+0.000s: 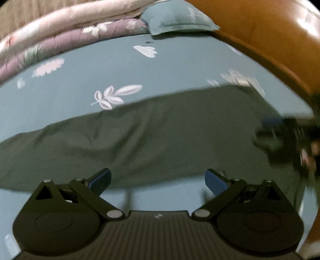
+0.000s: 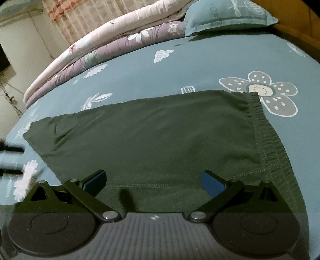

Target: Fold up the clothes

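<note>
On bed, atop teal floral sheet (image 2: 200, 60), dark green garment (image 2: 152, 136) lies flat, elastic waistband (image 2: 268, 140) at its right end. My right gripper (image 2: 154, 181) hovers over its near edge, jaws spread wide, nothing between blue pads (image 2: 212, 183). My left gripper (image 1: 158, 180) also wide, empty, above garment's (image 1: 140, 140) near edge. Folded quilts (image 2: 104, 46) and pillow (image 2: 226, 16) at far side; wooden headboard (image 1: 260, 30) at right. Left view blurred at right edge.
</note>
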